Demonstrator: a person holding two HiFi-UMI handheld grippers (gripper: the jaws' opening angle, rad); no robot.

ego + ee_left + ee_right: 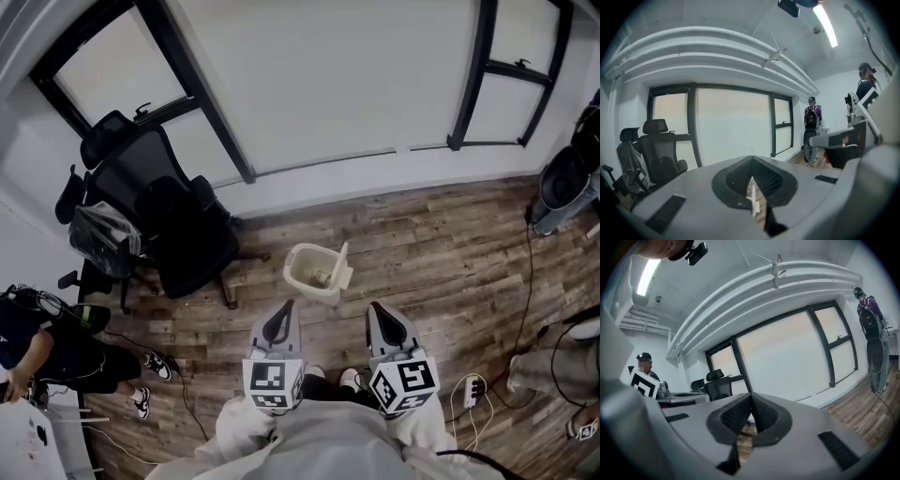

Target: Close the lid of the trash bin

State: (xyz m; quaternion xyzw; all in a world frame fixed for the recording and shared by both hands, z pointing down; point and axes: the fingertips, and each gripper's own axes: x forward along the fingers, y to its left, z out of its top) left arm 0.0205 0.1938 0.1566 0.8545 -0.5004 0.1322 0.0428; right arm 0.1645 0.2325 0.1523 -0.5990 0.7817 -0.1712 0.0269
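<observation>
My left tongs (280,319) and right tongs (382,317), both clenched empty, one trash bin (314,272) on the floor (441,253) just ahead, its one lid (343,265) upright, whole only in head view, a white sliver in left gripper view

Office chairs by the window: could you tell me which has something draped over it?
The left office chair, with a cover draped over it; the right office chair is bare.

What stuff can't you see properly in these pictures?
- Head view: what lies inside the trash bin is too small and dim to tell.
- Left gripper view: the left gripper hides the floor; only a white sliver shows, maybe the bin.
- Right gripper view: the right gripper blocks any sight of the bin.
- Head view: the left edge cuts off a person.
</observation>
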